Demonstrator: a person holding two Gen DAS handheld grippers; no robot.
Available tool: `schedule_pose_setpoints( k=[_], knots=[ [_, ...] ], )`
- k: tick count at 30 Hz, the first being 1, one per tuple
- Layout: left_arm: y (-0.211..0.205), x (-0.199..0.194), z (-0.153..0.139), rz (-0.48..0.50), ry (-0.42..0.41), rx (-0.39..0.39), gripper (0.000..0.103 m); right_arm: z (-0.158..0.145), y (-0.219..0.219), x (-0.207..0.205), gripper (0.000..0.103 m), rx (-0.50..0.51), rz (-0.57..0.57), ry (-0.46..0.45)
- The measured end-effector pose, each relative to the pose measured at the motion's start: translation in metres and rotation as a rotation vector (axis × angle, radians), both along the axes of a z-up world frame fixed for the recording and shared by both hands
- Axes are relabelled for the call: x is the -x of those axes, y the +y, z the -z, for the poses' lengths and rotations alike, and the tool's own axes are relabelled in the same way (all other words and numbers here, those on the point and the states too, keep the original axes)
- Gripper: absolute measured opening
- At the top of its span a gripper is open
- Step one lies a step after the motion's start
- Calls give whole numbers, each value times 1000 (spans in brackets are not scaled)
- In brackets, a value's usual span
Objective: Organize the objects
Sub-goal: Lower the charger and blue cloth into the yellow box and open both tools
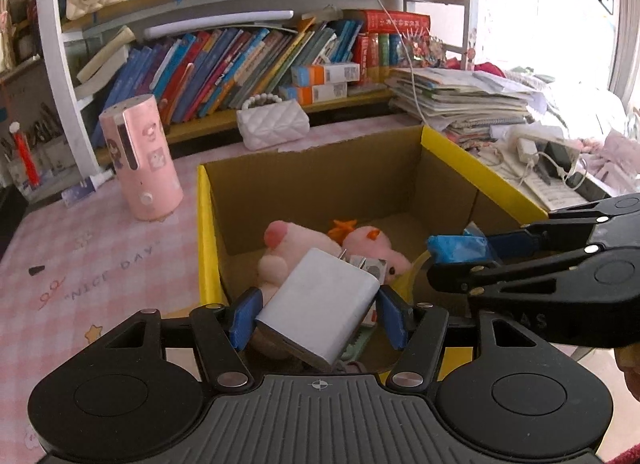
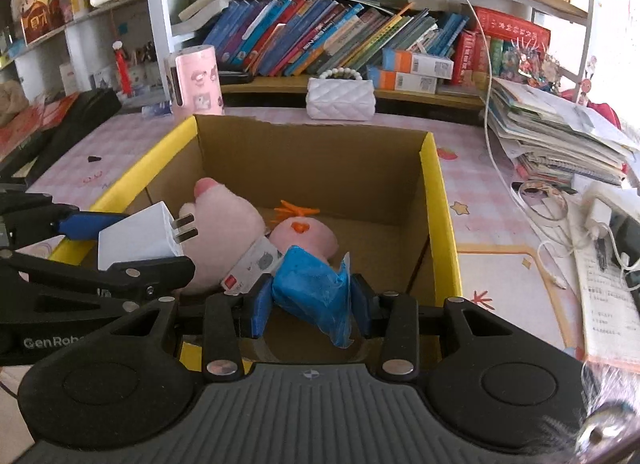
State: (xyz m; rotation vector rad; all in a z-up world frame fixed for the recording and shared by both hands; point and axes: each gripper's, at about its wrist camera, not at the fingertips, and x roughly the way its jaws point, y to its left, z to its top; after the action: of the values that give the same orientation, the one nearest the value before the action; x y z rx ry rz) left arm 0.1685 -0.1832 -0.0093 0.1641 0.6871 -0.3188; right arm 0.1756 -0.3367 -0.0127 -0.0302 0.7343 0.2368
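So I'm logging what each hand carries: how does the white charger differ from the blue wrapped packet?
The white charger is a hard, smooth block with two metal prongs; the blue wrapped packet is soft and crinkled. The charger sits in the left tongs, the packet in the right tongs. The charger looks bulkier than the packet. Both are gripped over the cardboard box.
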Motion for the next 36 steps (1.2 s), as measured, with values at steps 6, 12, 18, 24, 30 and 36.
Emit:
schedule_pose_setpoints(
  k=[6, 12, 18, 24, 30, 36],
  knots=[
    [-1, 2, 1, 6, -15, -16, 62, 5, -1, -10, 38, -11, -24, 31],
    [-1, 2, 2, 1, -25, -17, 61, 7, -1, -14, 38, -27, -39, 45],
    [0, 4, 1, -15, -33, -7, 62, 7, -1, -14, 38, -31, -40, 44],
    [2, 7, 0, -43, -31, 23, 63, 1, -6, -5, 38, -52, -45, 14],
    [1, 18, -6, -50, -50, 49, 66, -6, -10, 10, 40, -53, -34, -32],
    [4, 36, -16, -42, -79, 76, 74, -12, -15, 25, 42, -58, 22, -67]
  ],
)
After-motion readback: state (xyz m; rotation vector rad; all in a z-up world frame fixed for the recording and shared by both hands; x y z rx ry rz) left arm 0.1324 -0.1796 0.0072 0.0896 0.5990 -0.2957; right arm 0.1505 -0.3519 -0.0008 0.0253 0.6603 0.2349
